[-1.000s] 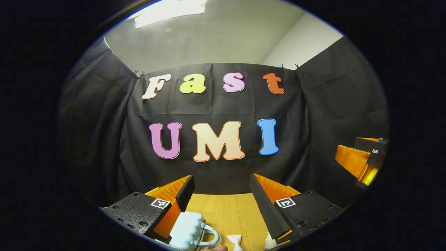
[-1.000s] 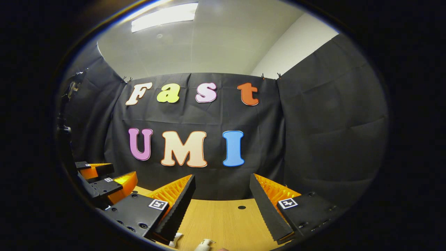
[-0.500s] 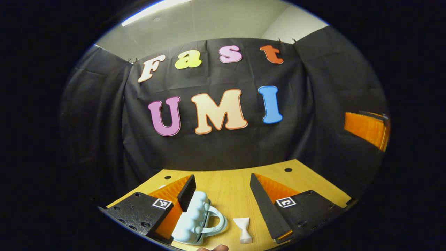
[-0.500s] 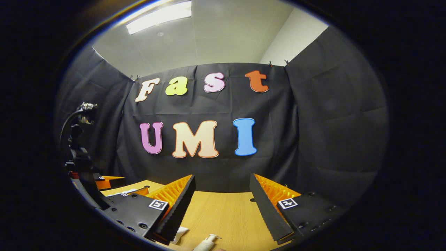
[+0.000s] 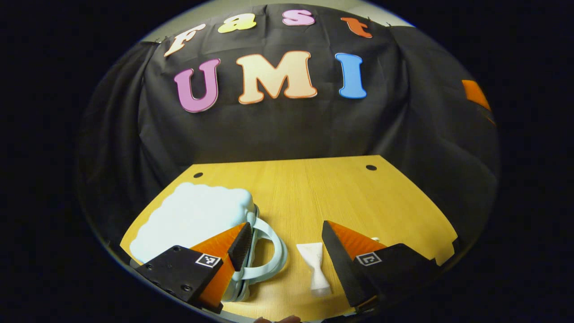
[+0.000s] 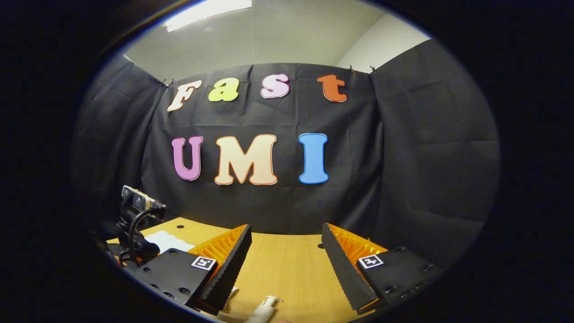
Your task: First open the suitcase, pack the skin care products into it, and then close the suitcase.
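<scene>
Between the two spread fingers of the left gripper, in the left gripper view, one small white hourglass-shaped bottle lies flat on the wooden table, nearer the right finger than the left and touching neither. One pale blue suitcase with a scalloped edge lies closed on the table to the left of that gap; its looped handle curves out from behind the left fingertip toward the bottle (whether the finger touches the case cannot be told). The left gripper is wide open and holds nothing. Two small dark holes mark the far corners of the tabletop. At the far right edge one orange sliver of the other gripper shows against the black cloth.

Seen in the right gripper view, the right gripper also stands wide open and empty above the table. Just below its gap, close to the left finger, one white pump bottle peeks in at the bottom edge, with a scrap of something white beside the left fingertip. Off to the left sits the left gripper's dark camera housing with its looping cable, and one white patch of the suitcase beyond it.
</scene>
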Tool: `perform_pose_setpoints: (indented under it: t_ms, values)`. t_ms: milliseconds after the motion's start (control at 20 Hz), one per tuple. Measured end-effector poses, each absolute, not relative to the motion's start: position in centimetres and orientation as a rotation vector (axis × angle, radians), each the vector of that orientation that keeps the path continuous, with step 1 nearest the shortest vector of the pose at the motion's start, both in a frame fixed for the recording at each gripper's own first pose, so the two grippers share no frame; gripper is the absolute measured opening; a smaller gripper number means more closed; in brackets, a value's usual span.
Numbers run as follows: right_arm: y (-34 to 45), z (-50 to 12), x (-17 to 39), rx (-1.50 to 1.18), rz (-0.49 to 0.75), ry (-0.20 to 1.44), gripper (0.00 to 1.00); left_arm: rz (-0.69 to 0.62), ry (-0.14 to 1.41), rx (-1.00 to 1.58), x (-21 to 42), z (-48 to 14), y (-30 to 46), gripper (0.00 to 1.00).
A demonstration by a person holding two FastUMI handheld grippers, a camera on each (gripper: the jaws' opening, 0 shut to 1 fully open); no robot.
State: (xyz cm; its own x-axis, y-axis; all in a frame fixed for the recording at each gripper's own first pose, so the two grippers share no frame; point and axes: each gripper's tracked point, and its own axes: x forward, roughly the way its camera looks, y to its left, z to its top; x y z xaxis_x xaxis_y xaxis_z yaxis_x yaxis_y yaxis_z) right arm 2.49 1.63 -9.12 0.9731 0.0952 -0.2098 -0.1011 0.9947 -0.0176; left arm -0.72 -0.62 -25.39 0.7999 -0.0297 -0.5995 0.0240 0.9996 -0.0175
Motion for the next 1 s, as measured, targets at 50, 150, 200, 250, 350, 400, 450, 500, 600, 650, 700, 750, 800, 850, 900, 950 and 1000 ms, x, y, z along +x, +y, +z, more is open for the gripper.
perform_pose_setpoints:
  t_ms: [50, 150, 200, 250, 350, 400, 450, 500, 600, 650, 700, 750, 800, 850, 900, 950, 1000]
  values:
    - [1.5, -9.3, 2.5, -0.038, 0.089, 0.219, 0.99, -0.034, 0.669, -0.007, -0.7, -26.4, -0.7, 0.93]
    - [1.1, -9.8, 2.5, -0.056, 0.067, 0.234, 1.0, -0.045, 0.718, 0.001, -0.5, -28.4, -0.6, 0.94]
    - [1.1, -10.0, 2.5, -0.062, 0.058, 0.241, 1.0, -0.052, 0.746, 0.005, -0.3, -29.3, -0.5, 0.94]
    - [0.9, -10.2, 2.5, -0.068, 0.05, 0.25, 1.0, -0.056, 0.77, 0.007, -0.2, -30.2, -0.5, 0.93]
    - [0.8, -10.4, 2.4, -0.084, 0.038, 0.259, 1.0, -0.065, 0.809, 0.0, -0.1, -31.4, -0.6, 0.94]
    - [0.7, -10.3, 2.4, -0.093, 0.033, 0.259, 0.99, -0.067, 0.825, 0.002, 0.2, -31.9, -0.7, 0.94]
    - [0.7, -10.3, 2.4, -0.103, 0.029, 0.261, 0.99, -0.07, 0.841, 0.007, 0.4, -32.7, -0.7, 0.93]
    - [0.6, -10.4, 2.4, -0.111, 0.026, 0.263, 1.0, -0.07, 0.862, 0.015, 0.6, -33.3, -0.6, 0.94]
    - [0.5, -10.6, 2.5, -0.124, 0.02, 0.27, 1.0, -0.068, 0.909, 0.014, 0.4, -34.6, -0.5, 0.94]
    - [0.4, -10.6, 2.5, -0.128, 0.017, 0.273, 1.0, -0.071, 0.93, 0.007, 0.4, -35.1, -0.7, 0.94]
    - [0.2, -10.7, 2.5, -0.131, 0.012, 0.276, 1.0, -0.071, 0.949, 0.005, 0.3, -35.4, -0.7, 0.92]
    - [0.2, -10.8, 2.6, -0.134, 0.009, 0.28, 1.0, -0.072, 0.966, 0.011, 0.3, -35.8, -0.7, 0.93]
    - [0.1, -11.0, 2.5, -0.135, 0.005, 0.283, 1.0, -0.074, 0.976, 0.015, 0.4, -36.2, -0.7, 0.93]
    - [0.1, -11.0, 2.6, -0.136, 0.003, 0.285, 1.0, -0.077, 0.99, 0.018, 0.3, -36.5, -0.8, 0.92]
    - [0.1, -11.1, 2.5, -0.137, 0.002, 0.287, 1.0, -0.084, 1.002, 0.013, 0.2, -36.7, -0.9, 0.87]
    - [0.1, -11.1, 2.6, -0.139, 0.001, 0.288, 1.0, -0.095, 1.016, 0.008, 0.1, -37.0, -1.1, 0.84]
    - [0.1, -11.2, 2.6, -0.141, 0.001, 0.287, 1.0, -0.085, 1.026, 0.02, 0.2, -37.0, -0.8, 0.71]
